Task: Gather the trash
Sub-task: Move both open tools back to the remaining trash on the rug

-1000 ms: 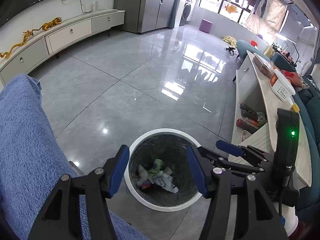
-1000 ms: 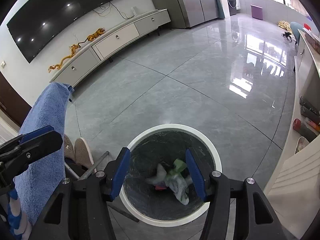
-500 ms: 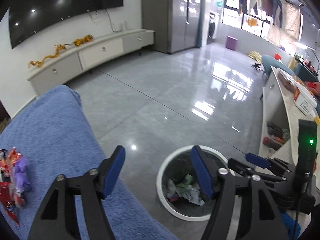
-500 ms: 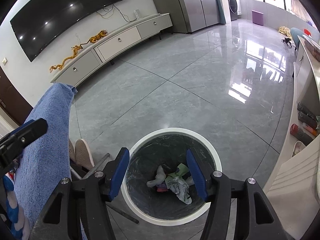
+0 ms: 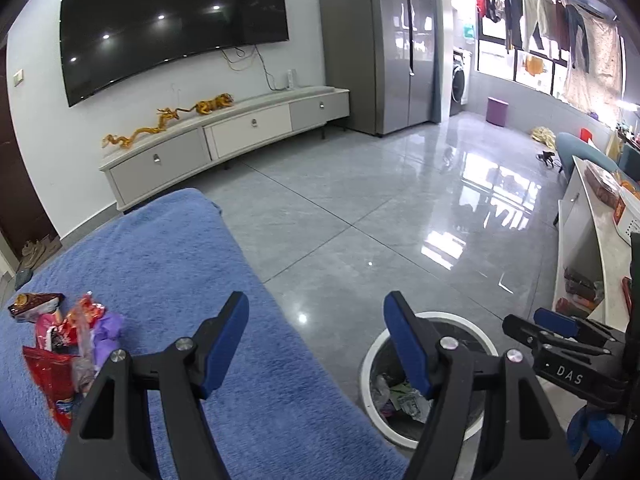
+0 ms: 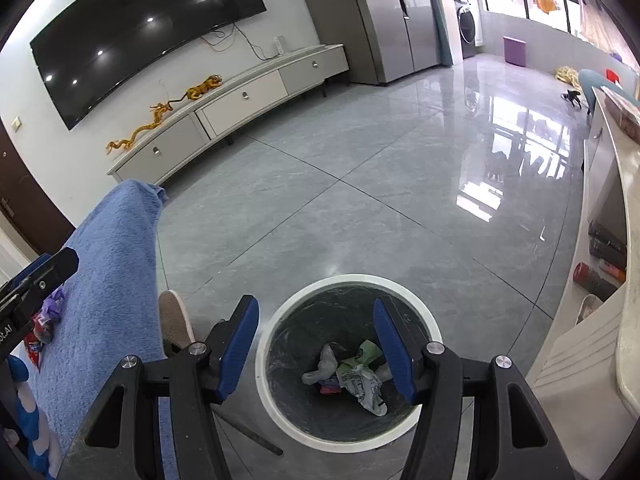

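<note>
Reaching for the next piece looks like the step in hand: the left gripper (image 5: 316,340) hangs with its jaws spread wide and nothing between them, above the near edge of the blue blanket (image 5: 168,256), while the wrappers (image 5: 60,344) lie off to its left on that blanket, a loose heap of red, pink and purple foil. To do it well, I would say the left gripper should swing left and drop low over the heap, straddle one crinkled wrapper with both blue pads, and close on the foil alone without pinching a fold of the plush cloth beneath. The right gripper (image 6: 316,344) is likewise released and empty, poised straight over the bin (image 6: 280,320), whose white rim rings a dark liner with crumpled scraps (image 6: 352,372) already at the bottom. Seen from the left side, the bin sits below and to the right of the left gripper, so the carry back is short. Around them, a shoe (image 6: 174,320) pokes out beside the blanket just left of the right gripper, and a thin metal leg (image 6: 244,428) runs across the floor under it; either could catch a low sweep. A glossy tiled floor (image 5: 380,208), a low cabinet (image 5: 224,140) under a television (image 5: 172,24) and a white counter (image 6: 624,240) to the right stand well clear.
</note>
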